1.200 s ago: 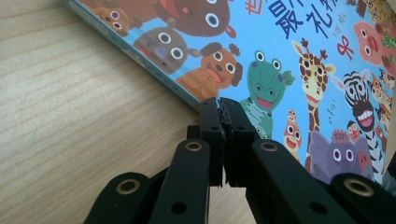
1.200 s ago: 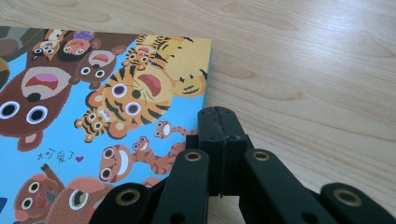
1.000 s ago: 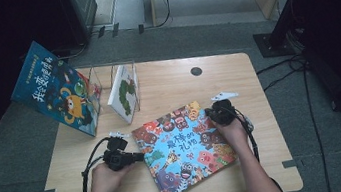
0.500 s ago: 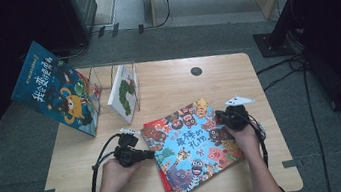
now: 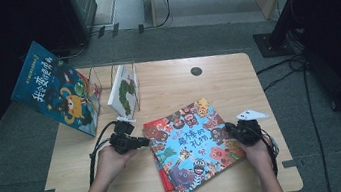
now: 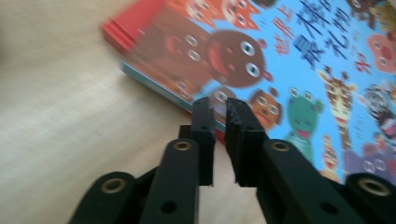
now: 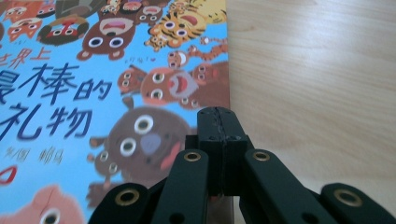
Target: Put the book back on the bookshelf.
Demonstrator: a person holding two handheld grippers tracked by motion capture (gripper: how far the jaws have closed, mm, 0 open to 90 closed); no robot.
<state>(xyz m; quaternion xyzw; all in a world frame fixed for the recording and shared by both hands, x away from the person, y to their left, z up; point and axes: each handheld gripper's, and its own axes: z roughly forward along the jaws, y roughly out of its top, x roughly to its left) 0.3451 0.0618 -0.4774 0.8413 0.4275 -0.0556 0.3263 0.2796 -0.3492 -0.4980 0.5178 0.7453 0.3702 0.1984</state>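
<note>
The blue picture book (image 5: 196,143) is lying flat at the front middle of the wooden counter (image 5: 216,79), atop a red book (image 5: 152,129) whose edges are peeking out at 9 o'clock. Since half a second ago the cover has been swinging a little further counter-clockwise, and the right claw (image 5: 230,130) has been sliding along with its 3 o'clock edge. That claw's jaws are pressed tightly together at the book's edge; whether paper sits between them cannot be told. The left claw (image 5: 145,141) is pointing at the book's 9 o'clock edge, its jaws standing a narrow slit apart, their tips over the cover's border in the left gripper view. The cover is showing cartoon animals and large Chinese characters, among them "最棒的礼物". At 10 o'clock a tall blue book (image 5: 54,89) with white Chinese lettering is leaning against a clear stand (image 5: 104,72), and a white book (image 5: 124,90) with green pictures is standing beside it.
</note>
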